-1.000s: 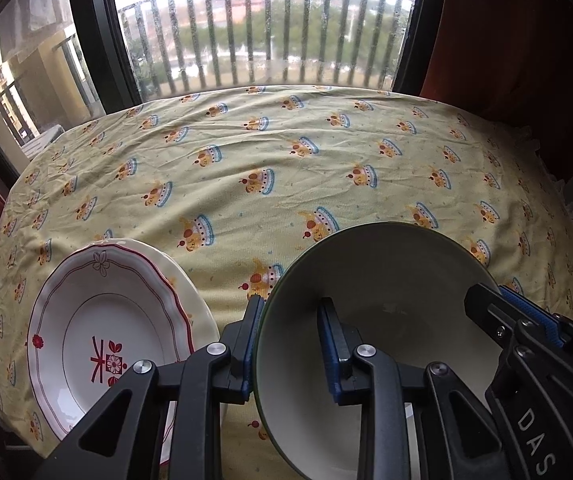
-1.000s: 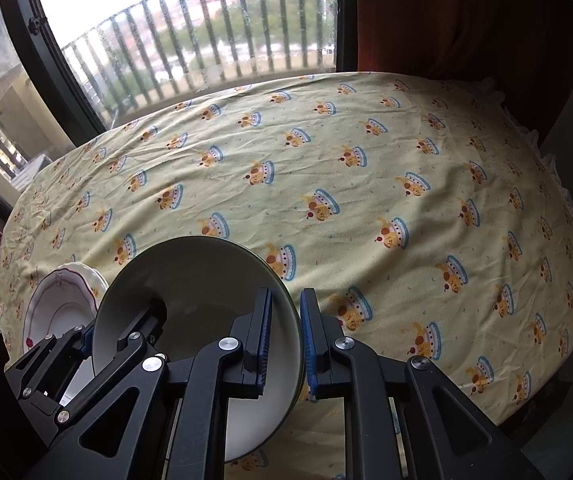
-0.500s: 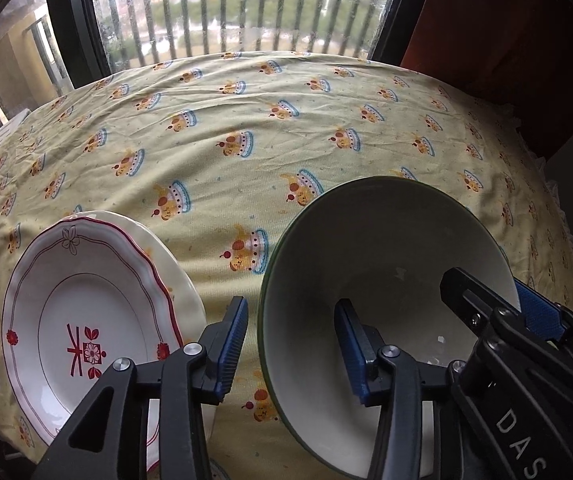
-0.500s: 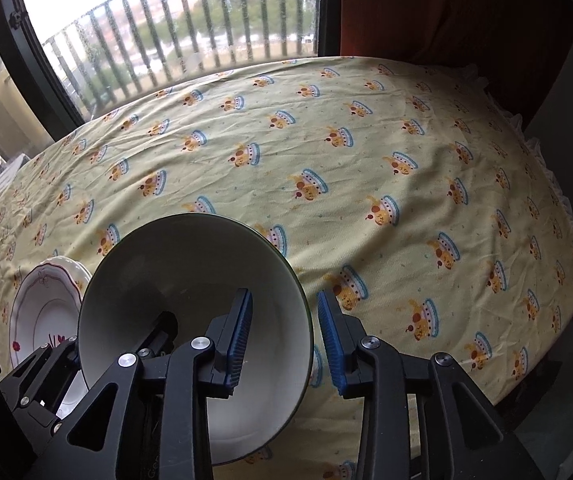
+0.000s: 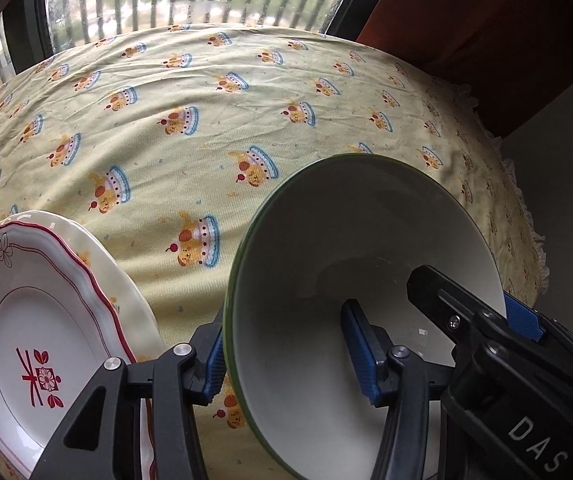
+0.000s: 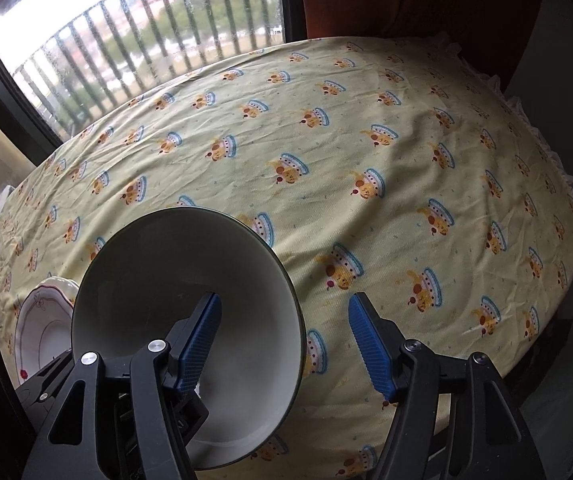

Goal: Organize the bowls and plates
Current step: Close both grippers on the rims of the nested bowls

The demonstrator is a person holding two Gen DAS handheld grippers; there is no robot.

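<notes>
The white, green-rimmed ceramic bowl sits on the cake-print yellow tablecloth of the desk, beside the red-trimmed white scalloped plate. Left tool and right tool are opening, each straddling the rim without pressing; lifting away skewed could catch that rim and tip the bowl onto the plate.

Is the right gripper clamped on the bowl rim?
No: in the right wrist view the right gripper is opening, its blue pads clear on either side of the bowl rim.
</notes>
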